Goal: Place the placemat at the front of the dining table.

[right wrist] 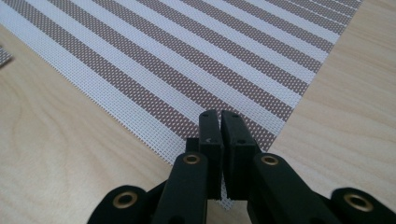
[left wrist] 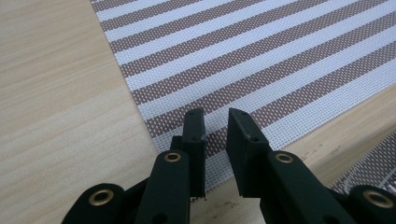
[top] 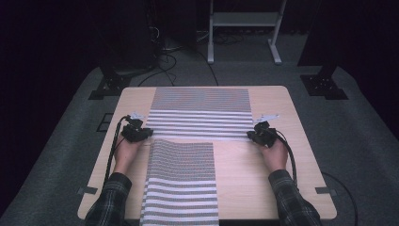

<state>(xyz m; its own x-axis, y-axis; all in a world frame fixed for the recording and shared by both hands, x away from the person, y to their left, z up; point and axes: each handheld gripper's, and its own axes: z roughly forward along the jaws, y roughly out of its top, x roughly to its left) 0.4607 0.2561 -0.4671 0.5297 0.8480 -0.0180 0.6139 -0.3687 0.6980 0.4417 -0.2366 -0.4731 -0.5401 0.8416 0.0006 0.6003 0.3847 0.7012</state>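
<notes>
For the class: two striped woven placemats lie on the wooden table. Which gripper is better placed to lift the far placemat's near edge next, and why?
Right. The right gripper looks shut on the far striped woven placemat at its near corner, while the left gripper has a gap between its jaws over the other corner.

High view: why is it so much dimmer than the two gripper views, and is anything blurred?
High view: dim, dark surroundings, striped mat shows moiré shimmer. Left gripper view: bright, even light, weave sharp, the left hand-held gripper soft-edged. Right gripper view: equally bright, weave sharp.
</notes>
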